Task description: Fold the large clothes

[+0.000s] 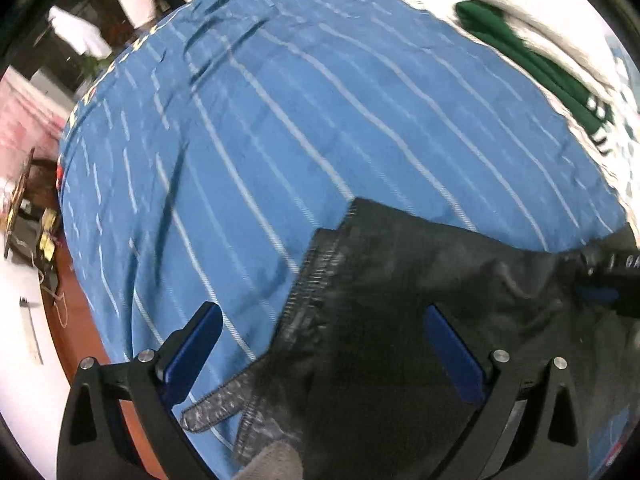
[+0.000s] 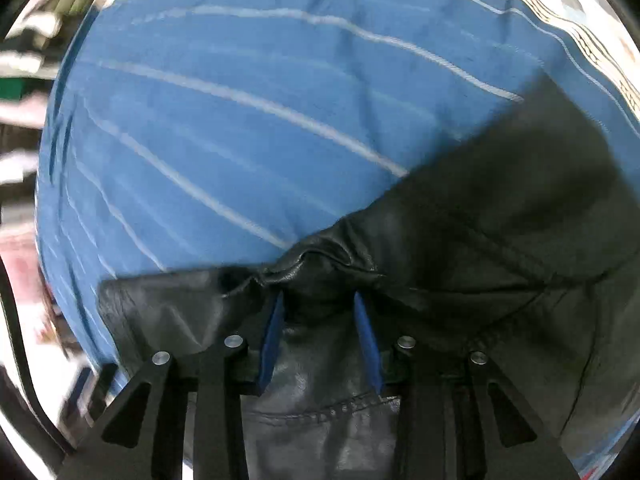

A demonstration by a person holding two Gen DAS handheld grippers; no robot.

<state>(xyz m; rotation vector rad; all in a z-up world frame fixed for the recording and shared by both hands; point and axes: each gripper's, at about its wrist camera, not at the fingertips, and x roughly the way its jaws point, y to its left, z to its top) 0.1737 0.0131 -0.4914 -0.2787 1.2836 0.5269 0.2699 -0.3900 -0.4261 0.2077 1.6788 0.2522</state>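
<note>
A black leather jacket (image 1: pixel 400 300) lies on a blue bedsheet with white stripes (image 1: pixel 300 120); its zipper edge runs down the middle of the left wrist view. My left gripper (image 1: pixel 322 316) is open, its blue pads (image 1: pixel 192 344) spread wide just above the jacket's zipper edge, holding nothing. In the right wrist view the jacket (image 2: pixel 500 240) fills the lower right over the sheet (image 2: pixel 240 100). My right gripper (image 2: pixel 319 300) is shut on a bunched fold of the jacket's leather, its blue pads (image 2: pixel 274 332) pressing into it. The right gripper also shows at the left wrist view's right edge (image 1: pixel 600 294).
A dark green garment (image 1: pixel 528 60) and pale clothes lie at the far right of the bed. An orange-brown bed edge (image 1: pixel 76 320) runs along the left, with a white floor and small clutter (image 1: pixel 44 236) beyond it.
</note>
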